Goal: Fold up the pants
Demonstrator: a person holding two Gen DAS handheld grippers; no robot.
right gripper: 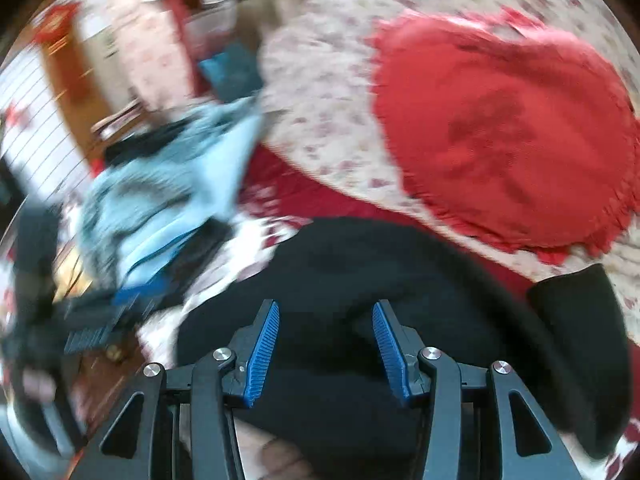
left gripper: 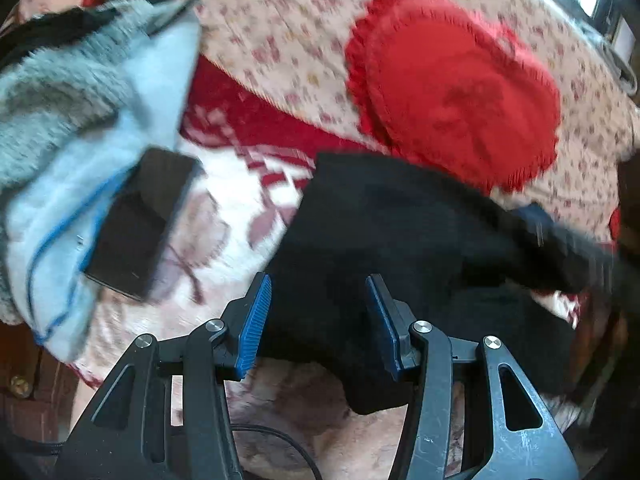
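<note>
Both tongs are spread wide with nothing in them, left tongs (left gripper: 318, 316) and right tongs (right gripper: 325, 340) over the black pants (left gripper: 400, 240) on the bed. Red heart pillow (left gripper: 456, 80) sits just behind the pants.

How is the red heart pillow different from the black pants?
The red heart-shaped pillow with a frilly edge is bright red; the plain black fabric pants are dark black. The pillow keeps a neat heart shape, while the pants lie rumpled with no clear outline. The pillow sits farther back on the flowery cover; the pants lie right in front of both open grippers, the left gripper and right gripper. Both are soft cloth things on the bed.
</note>
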